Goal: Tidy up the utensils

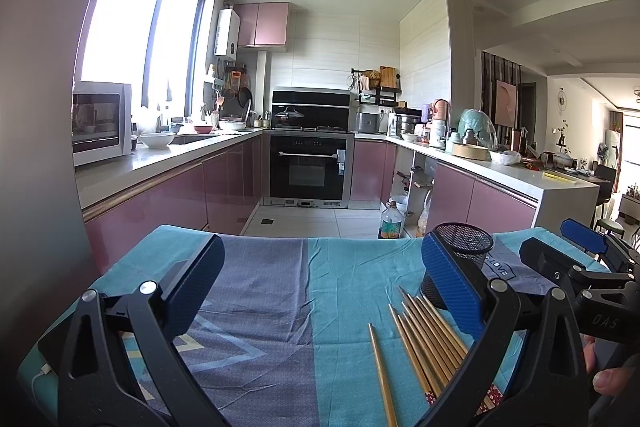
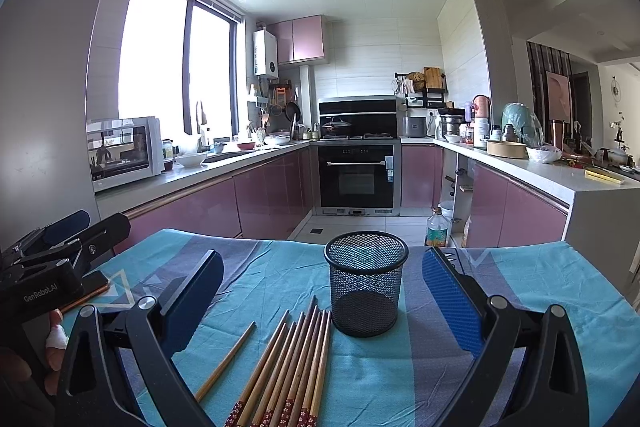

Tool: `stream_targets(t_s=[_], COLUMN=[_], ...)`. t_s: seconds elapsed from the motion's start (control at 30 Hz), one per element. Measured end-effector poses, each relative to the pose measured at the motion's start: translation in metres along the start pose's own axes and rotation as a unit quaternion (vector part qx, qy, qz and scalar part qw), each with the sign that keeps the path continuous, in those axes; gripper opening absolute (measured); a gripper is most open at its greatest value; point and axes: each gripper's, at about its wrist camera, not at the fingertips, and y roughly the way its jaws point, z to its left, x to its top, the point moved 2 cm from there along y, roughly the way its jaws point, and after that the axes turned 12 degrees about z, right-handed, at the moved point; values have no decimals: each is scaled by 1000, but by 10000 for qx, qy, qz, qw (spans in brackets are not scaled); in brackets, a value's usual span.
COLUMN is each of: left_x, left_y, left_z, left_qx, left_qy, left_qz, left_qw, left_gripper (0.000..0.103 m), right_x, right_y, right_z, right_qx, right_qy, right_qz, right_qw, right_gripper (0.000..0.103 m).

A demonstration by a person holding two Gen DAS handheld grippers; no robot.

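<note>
Bamboo chopsticks (image 2: 286, 367) with red patterned ends all lie on the blue cloth (image 2: 500, 307) beside the empty black mesh cup (image 2: 366, 283), none stowed yet; both grippers, left gripper (image 1: 320, 291) and right gripper (image 2: 322, 303), gape released.

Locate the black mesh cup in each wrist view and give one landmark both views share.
Left wrist view: the black mesh cup stands at lower right, partly hidden behind the left gripper's right finger.
Right wrist view: it stands upright just below centre, beyond the chopstick tips.
Shared landmark: the black oven on the far wall.
</note>
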Motion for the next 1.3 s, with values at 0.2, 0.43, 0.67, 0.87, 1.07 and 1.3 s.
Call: stream_targets(t_s=[0.2,0.43,0.67,0.87,1.07,1.3], left_x=[0,0,-2,-2,-2,-3], left_y=[0,1,2,2,2,5], left_z=[0,0,-1,-1,-1,-2], left_qx=[-1,-6,-17,-19,-16,-36], left_qy=[-5,8,9,8,11,26], left_qz=[8,19,40,47,44,76], left_qw=[10000,10000,10000,10000,10000,10000], left_gripper=[97,97,97,97,97,97], right_x=[-1,-1,0,0,0,0], right_y=[-1,-2,-2,-1,-2,-2], right_z=[0,-1,2,3,3,2], right_qx=[-4,-20,-35,-42,-46,-37], right_qy=[0,7,15,27,20,27], right_qz=[-17,-29,-29,-23,-25,-23], right_qw=[10000,10000,10000,10000,10000,10000], right_gripper=[96,96,96,96,96,96])
